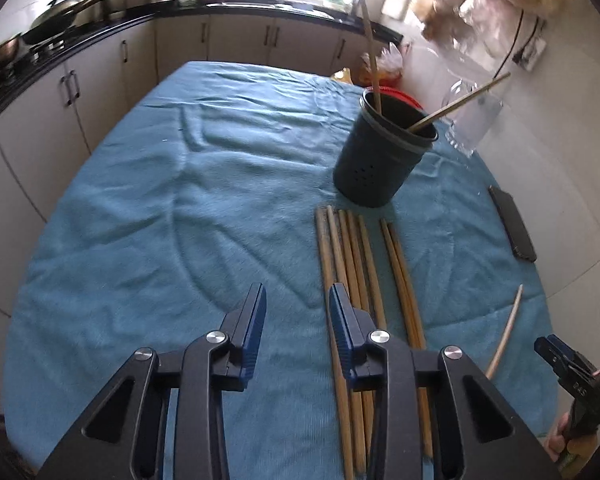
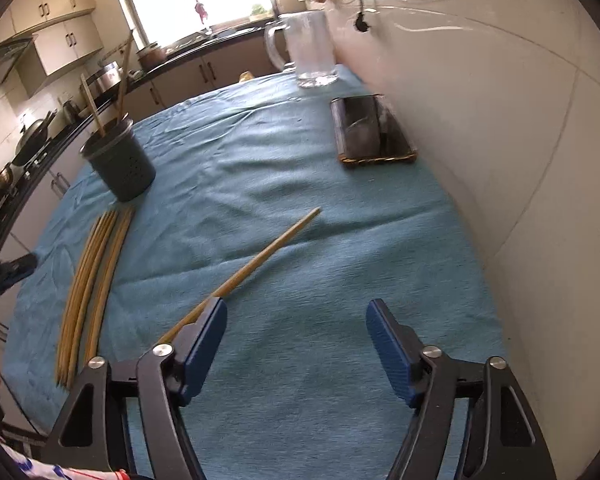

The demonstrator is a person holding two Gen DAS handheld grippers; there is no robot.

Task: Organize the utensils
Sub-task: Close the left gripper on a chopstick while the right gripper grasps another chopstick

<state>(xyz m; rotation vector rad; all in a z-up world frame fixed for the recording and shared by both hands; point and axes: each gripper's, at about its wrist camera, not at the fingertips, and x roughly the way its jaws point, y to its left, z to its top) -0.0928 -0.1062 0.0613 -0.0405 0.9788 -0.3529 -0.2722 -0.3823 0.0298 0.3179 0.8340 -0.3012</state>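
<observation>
Chopsticks (image 1: 352, 280) lying just before holder (image 1: 384, 152); left gripper (image 1: 296, 296) part open, empty; right gripper (image 2: 296, 312) wide open, empty.

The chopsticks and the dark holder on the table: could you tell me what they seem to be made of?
Chopsticks: probably bamboo or wood, tan and matte with faint grain. Holder: likely plastic, dark, dull sheen, small drain holes in its wall.

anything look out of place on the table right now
One chopstick lies alone at an angle on the blue cloth, apart from the neat row of chopsticks lined up side by side below the dark holder. The holder has only two sticks in it. Nothing looks spilled or broken.
</observation>
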